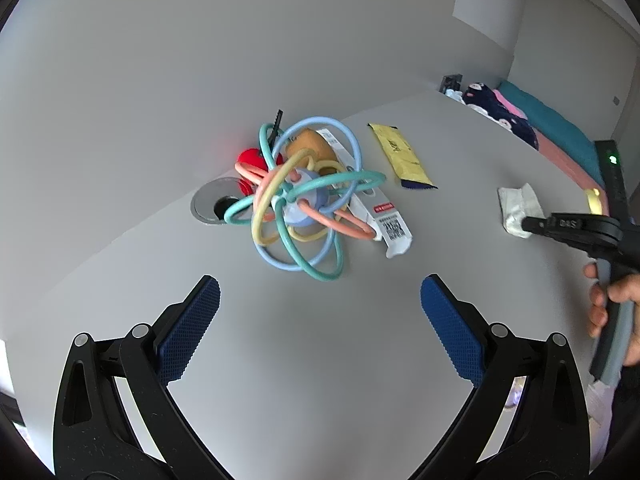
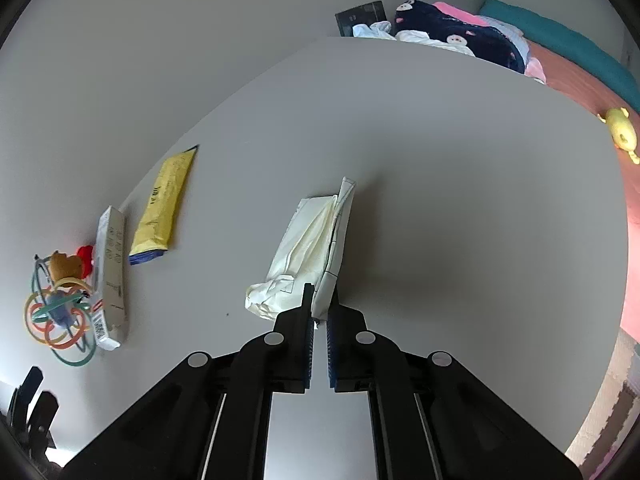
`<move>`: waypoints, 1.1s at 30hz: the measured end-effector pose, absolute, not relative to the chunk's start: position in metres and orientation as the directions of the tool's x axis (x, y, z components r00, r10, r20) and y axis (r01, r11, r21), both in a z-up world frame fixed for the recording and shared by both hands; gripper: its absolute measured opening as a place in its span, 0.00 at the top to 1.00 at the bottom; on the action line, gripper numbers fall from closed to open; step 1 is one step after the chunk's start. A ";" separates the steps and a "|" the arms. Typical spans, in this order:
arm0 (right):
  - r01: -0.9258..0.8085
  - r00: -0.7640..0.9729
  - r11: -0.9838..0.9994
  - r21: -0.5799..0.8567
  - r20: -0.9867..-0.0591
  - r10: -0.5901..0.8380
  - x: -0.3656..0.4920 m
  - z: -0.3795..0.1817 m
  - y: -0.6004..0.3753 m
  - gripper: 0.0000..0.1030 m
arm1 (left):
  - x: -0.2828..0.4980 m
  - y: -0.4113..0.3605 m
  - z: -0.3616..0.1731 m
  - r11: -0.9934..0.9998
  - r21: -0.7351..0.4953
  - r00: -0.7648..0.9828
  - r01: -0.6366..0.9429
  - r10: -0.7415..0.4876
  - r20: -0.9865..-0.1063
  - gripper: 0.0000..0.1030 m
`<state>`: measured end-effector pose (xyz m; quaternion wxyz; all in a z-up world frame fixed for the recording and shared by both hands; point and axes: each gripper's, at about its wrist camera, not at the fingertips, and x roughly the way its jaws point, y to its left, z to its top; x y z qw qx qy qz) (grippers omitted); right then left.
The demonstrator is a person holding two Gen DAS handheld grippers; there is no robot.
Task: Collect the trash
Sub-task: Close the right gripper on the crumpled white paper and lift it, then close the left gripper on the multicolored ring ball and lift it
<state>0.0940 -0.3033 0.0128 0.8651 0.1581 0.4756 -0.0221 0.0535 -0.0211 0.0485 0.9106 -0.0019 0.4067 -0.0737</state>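
Note:
A crumpled white wrapper [image 2: 308, 240] lies in the middle of the grey table [image 2: 440, 200]. My right gripper [image 2: 321, 300] is shut on its near end, and the pinch also shows in the left wrist view on the white wrapper [image 1: 518, 208] under the right gripper [image 1: 528, 224]. A yellow wrapper [image 1: 402, 156] and a long white carton [image 1: 384, 220] lie flat further left. My left gripper [image 1: 320, 284] hangs open over bare table, short of them, with nothing between its blue pads [image 1: 192, 320].
A toy ball of coloured rings [image 1: 304, 200] rests against the carton, with a brown plush and a red item [image 1: 250, 160] behind it. A round cable hole [image 1: 208, 204] sits by the wall. Clothes [image 2: 452, 36] lie beyond the table's far edge, and a yellow toy [image 2: 620, 128] lies at right.

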 end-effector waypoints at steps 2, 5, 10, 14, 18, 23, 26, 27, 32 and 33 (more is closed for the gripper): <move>0.184 0.547 0.947 0.264 -0.828 0.124 0.091 0.014 -0.303 0.94 | 0.059 -0.019 0.048 0.993 -0.056 0.666 0.108 -0.114 -0.737 0.06; 0.173 0.543 0.946 0.275 -0.828 0.141 0.089 0.015 -0.302 0.94 | 0.070 -0.014 0.046 0.995 -0.057 0.673 0.085 -0.099 -0.733 0.08; 0.159 0.548 0.945 0.287 -0.822 0.157 0.087 0.017 -0.299 0.94 | 0.094 -0.005 0.036 0.981 -0.162 0.621 0.110 -0.195 -0.759 0.34; 0.144 0.557 0.943 0.301 -0.812 0.174 0.084 0.020 -0.297 0.94 | 0.102 -0.004 0.038 0.965 -0.222 0.617 0.139 -0.260 -0.743 0.83; 0.132 0.563 0.938 0.320 -0.803 0.195 0.081 0.023 -0.297 0.94 | 0.109 0.012 0.035 0.937 -0.327 0.605 0.123 -0.332 -0.724 0.95; 0.124 0.574 0.935 0.331 -0.793 0.204 0.078 0.027 -0.299 0.94 | 0.114 0.024 0.035 0.916 -0.388 0.616 0.104 -0.365 -0.698 0.96; 0.123 0.579 0.935 0.333 -0.789 0.205 0.075 0.030 -0.299 0.94 | 0.109 0.024 0.051 0.915 -0.385 0.651 0.124 -0.368 -0.664 0.96; 0.122 0.581 0.934 0.334 -0.787 0.206 0.074 0.031 -0.300 0.94 | 0.109 0.023 0.056 0.914 -0.383 0.659 0.134 -0.371 -0.655 0.96; 0.116 0.591 0.933 0.342 -0.778 0.211 0.069 0.036 -0.302 0.94 | 0.104 0.018 0.085 0.916 -0.365 0.684 0.168 -0.375 -0.625 0.96; 0.114 0.593 0.932 0.344 -0.776 0.214 0.068 0.038 -0.303 0.94 | 0.102 0.016 0.089 0.916 -0.361 0.687 0.174 -0.375 -0.622 0.96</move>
